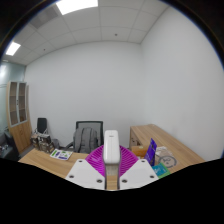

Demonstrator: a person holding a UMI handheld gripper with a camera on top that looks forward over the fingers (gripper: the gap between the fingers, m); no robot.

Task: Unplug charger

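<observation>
My gripper [111,168] points out across an office, above a wooden desk [45,160]. A white charger [111,146] stands upright between the two purple pads [96,160]. Both pads press against its sides, so the fingers are shut on it. No socket or cable shows; the charger's lower end is hidden between the fingers.
A black office chair [88,134] stands beyond the fingers against the white back wall. A second wooden desk [168,140] runs along the right wall, with a blue object [152,152] on it. A wooden shelf unit [17,104] stands at the left.
</observation>
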